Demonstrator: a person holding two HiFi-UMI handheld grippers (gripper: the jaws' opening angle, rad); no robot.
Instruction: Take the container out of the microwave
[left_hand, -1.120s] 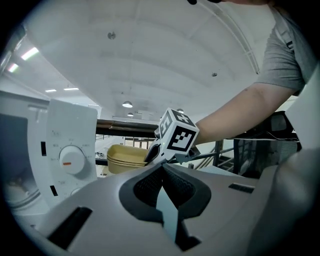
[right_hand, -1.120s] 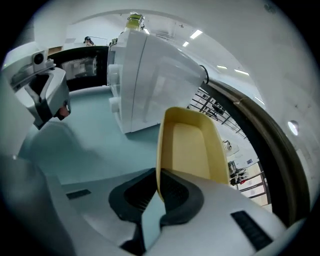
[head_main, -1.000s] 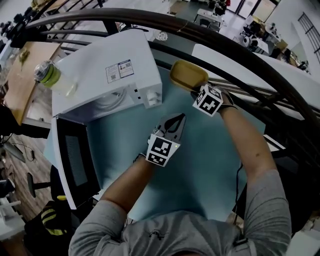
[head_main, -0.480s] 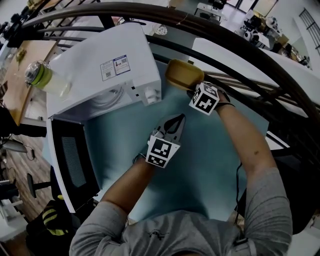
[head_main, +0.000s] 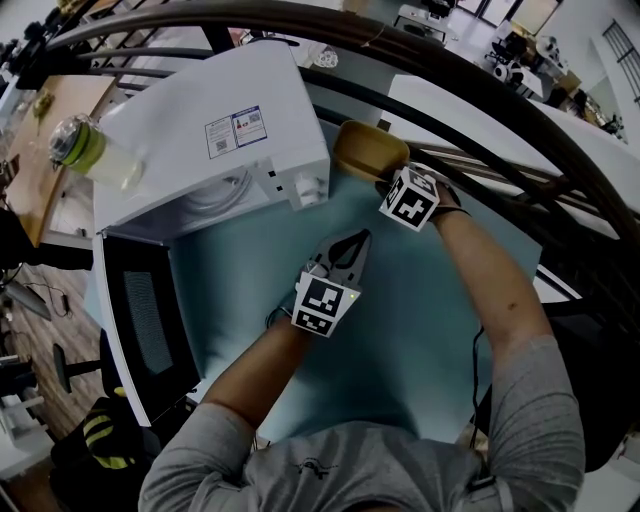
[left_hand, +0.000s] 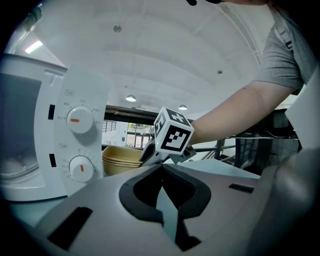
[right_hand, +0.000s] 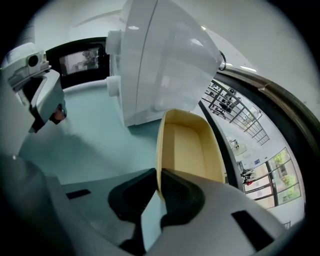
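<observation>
Tan container (head_main: 368, 148) shown outside microwave (head_main: 210, 140), near rim pinched between pads of right gripper (head_main: 386, 181), body stretched ahead of fingertips. Right jaws just eased a touch wider, rim clamped between them. Left gripper (head_main: 362, 238) seen with jaws closed together, nothing held, tips aimed at container but apart from it. Microwave door (head_main: 140, 320) swung open beside left fingers.
</observation>
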